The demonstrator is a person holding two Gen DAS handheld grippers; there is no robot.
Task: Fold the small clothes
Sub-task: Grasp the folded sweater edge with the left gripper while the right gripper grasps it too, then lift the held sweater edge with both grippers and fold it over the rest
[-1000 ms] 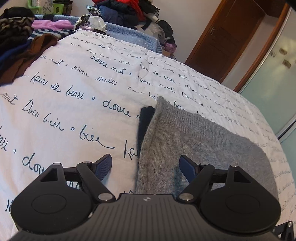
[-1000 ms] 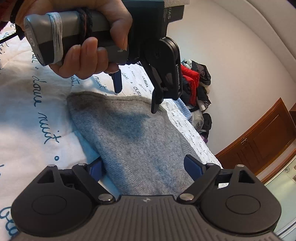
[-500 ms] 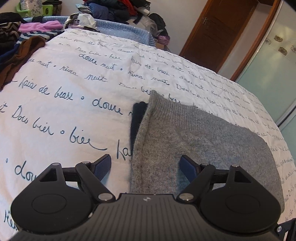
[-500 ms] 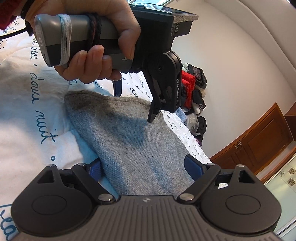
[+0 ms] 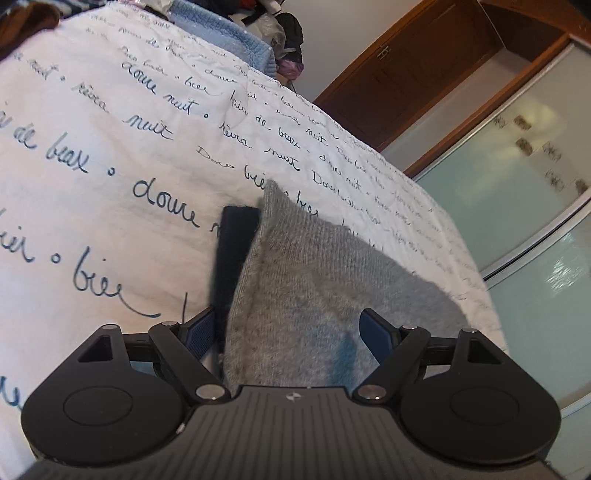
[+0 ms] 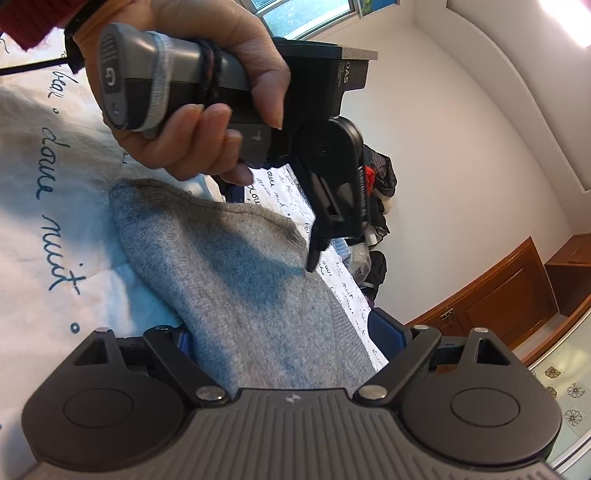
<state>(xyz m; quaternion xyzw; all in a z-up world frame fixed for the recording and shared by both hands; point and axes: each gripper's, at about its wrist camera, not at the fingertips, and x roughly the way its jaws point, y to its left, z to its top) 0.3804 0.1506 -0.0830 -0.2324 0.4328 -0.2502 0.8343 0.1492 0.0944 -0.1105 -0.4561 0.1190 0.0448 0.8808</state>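
Note:
A grey knitted garment (image 5: 314, 280) lies folded on the white bedspread with blue writing (image 5: 110, 155). A dark navy piece (image 5: 232, 251) sticks out from under its left edge. My left gripper (image 5: 288, 332) is open, its fingers straddling the garment's near edge. My right gripper (image 6: 280, 339) is open too, low over the same grey garment (image 6: 229, 280) at another edge. In the right wrist view the hand-held left gripper (image 6: 317, 236) hangs over the garment, one fingertip (image 6: 312, 264) close to or on the cloth.
A pile of mixed clothes (image 5: 280, 33) and a light blue blanket (image 5: 236, 40) lie at the bed's far end. A wooden door (image 5: 424, 70) and frosted glass panels (image 5: 524, 206) stand to the right. More clothes (image 6: 376, 192) lie by the white wall.
Both grippers have come lower and closer to the grey garment. The left gripper has tilted down toward the cloth. Both stay open.

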